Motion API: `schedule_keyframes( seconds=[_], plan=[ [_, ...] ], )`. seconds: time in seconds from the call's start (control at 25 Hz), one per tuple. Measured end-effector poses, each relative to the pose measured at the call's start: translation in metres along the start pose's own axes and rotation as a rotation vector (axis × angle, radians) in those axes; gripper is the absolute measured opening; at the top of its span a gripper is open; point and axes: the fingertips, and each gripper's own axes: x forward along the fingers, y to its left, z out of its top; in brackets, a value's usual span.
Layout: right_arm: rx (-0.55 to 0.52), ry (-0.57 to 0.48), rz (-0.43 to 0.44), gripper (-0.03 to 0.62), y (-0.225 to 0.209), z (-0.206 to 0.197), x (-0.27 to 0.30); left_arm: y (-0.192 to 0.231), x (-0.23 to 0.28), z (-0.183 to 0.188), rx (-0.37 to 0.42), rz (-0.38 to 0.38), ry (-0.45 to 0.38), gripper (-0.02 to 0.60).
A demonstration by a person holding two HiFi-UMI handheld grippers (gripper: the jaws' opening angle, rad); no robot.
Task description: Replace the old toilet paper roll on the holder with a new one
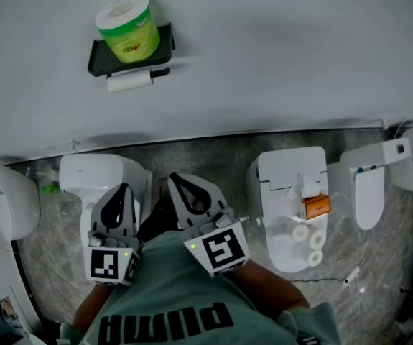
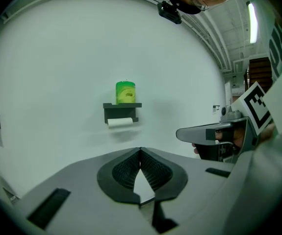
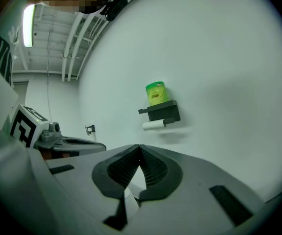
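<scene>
**Head view.** The black holder (image 1: 95, 56) was fixed high on the white wall (image 1: 285, 49). The green-wrapped new roll (image 1: 127, 26) stood upright on its shelf. The thin white old roll (image 1: 129, 82) sat on the bar just below the shelf. The left gripper (image 1: 124, 189) and right gripper (image 1: 174, 180) were low in the frame, side by side in front of the person's green shirt (image 1: 170, 293). Both were well apart from the holder. On the marbled floor, a white toilet (image 1: 292, 171) carried three bare spare rolls (image 1: 308, 241) and an orange item (image 1: 317, 207).

**Left gripper view.** The jaws met at their tips with nothing between them, so the gripper was closed and empty. The holder (image 2: 122, 111) was ahead on the wall, with the new roll (image 2: 125, 92) on top and the old roll (image 2: 120, 123) beneath. The right gripper showed at the right edge.

**Right gripper view.** The jaws were also together at the tips, with nothing held. The holder (image 3: 164, 110), new roll (image 3: 155, 93) and old roll (image 3: 154, 125) were ahead, clear of the jaws. The left gripper showed at the left.
</scene>
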Motion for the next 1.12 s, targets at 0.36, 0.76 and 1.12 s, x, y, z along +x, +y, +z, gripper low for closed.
schedule_keyframes(
  seconds=[0.36,0.76,1.12],
  plan=[
    [0.011,0.023,-0.051,0.003,-0.007,0.003,0.024,0.014,0.023,0.002,0.007,-0.056,0.006,0.005],
    [-0.061,0.092,-0.092,0.003,-0.006,0.008,0.059,0.041,0.051,0.011,-0.069,-0.119,-0.042,0.005],
    [-0.12,0.126,-0.151,0.003,-0.005,0.018,0.09,0.066,0.074,0.027,-0.131,-0.181,-0.094,0.005]
  ],
)
